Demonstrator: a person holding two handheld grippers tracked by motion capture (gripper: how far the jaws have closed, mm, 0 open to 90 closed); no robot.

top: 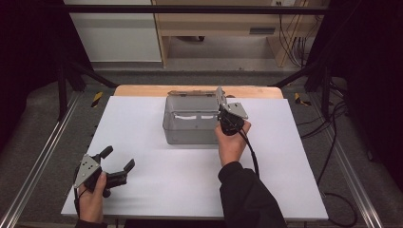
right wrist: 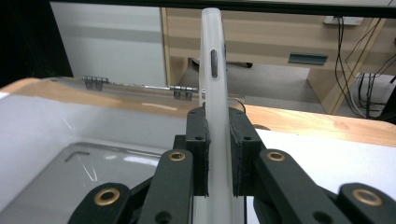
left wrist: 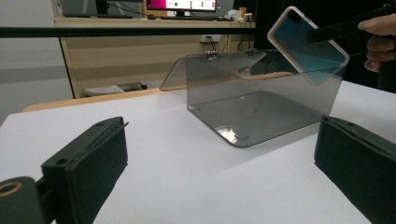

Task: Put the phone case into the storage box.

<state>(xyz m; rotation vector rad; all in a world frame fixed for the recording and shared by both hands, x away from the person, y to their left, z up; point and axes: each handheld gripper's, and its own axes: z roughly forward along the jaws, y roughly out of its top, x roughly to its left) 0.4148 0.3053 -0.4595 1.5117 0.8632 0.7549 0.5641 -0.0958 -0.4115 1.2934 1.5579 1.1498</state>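
Note:
A smoky clear plastic box (top: 190, 121) (left wrist: 261, 100) stands in the middle of the white table with its hinged lid (right wrist: 135, 88) folded back behind it. My right gripper (top: 227, 117) (right wrist: 218, 154) is shut on a phone case (right wrist: 214, 93) (left wrist: 306, 39) with a white rim and a teal inside, held on edge over the box's right end. My left gripper (top: 118, 161) (left wrist: 219, 172) rests near the table's front left, open, with nothing between its jaws and pointed toward the box.
The white sheet (top: 157, 185) covers a wooden tabletop (top: 142, 90) whose far edge shows behind the box. Beyond stand a wooden desk (top: 237, 23) and cables (top: 292, 45). Black frame bars (top: 66, 80) flank the table.

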